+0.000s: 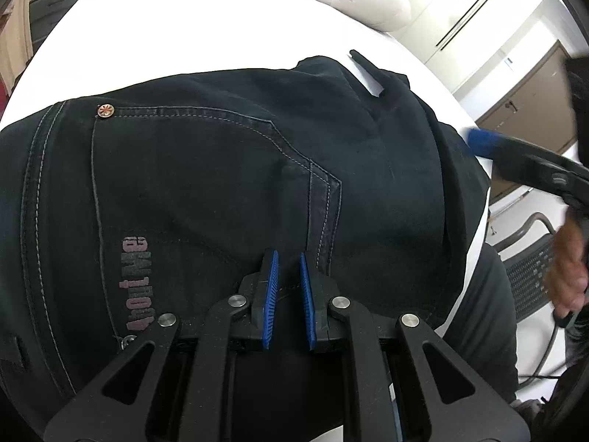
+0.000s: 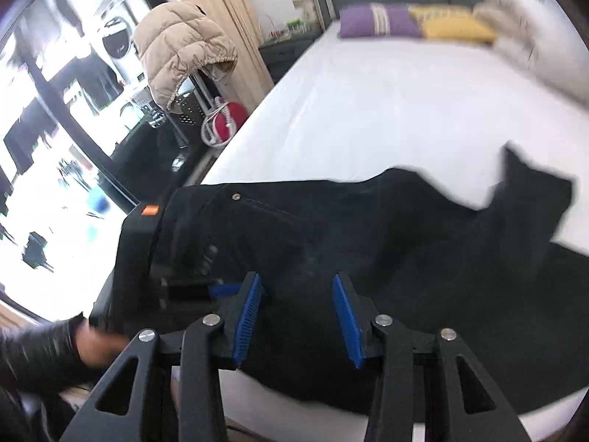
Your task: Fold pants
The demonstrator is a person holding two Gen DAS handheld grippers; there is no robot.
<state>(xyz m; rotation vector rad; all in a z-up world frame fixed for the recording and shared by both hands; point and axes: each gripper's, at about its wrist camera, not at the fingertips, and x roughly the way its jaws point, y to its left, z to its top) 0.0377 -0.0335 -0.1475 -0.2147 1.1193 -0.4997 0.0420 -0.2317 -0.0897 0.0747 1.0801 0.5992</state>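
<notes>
Dark jeans (image 1: pixel 221 169) lie spread over a white bed (image 1: pixel 184 37), back pocket up, with a rivet and pink lettering showing. My left gripper (image 1: pixel 288 258) hovers low over the pocket with its blue pads nearly together and no fold visible between them. The right wrist view shows the jeans (image 2: pixel 368 239) across the near bed edge. Above them my right gripper (image 2: pixel 297 280) is open, its pads wide apart and empty. The left gripper's blue pad (image 2: pixel 224 289) shows at that view's lower left. One right gripper fingertip (image 1: pixel 478 140) enters from the right, blurred.
Purple (image 2: pixel 379 22) and yellow (image 2: pixel 452 25) pillows and a pale cushion (image 1: pixel 368 0) lie at the bed's far end. A beige puffer jacket (image 2: pixel 184 48) hangs left of the bed. A mesh chair (image 1: pixel 530 269) stands by the person's hand (image 1: pixel 567 265).
</notes>
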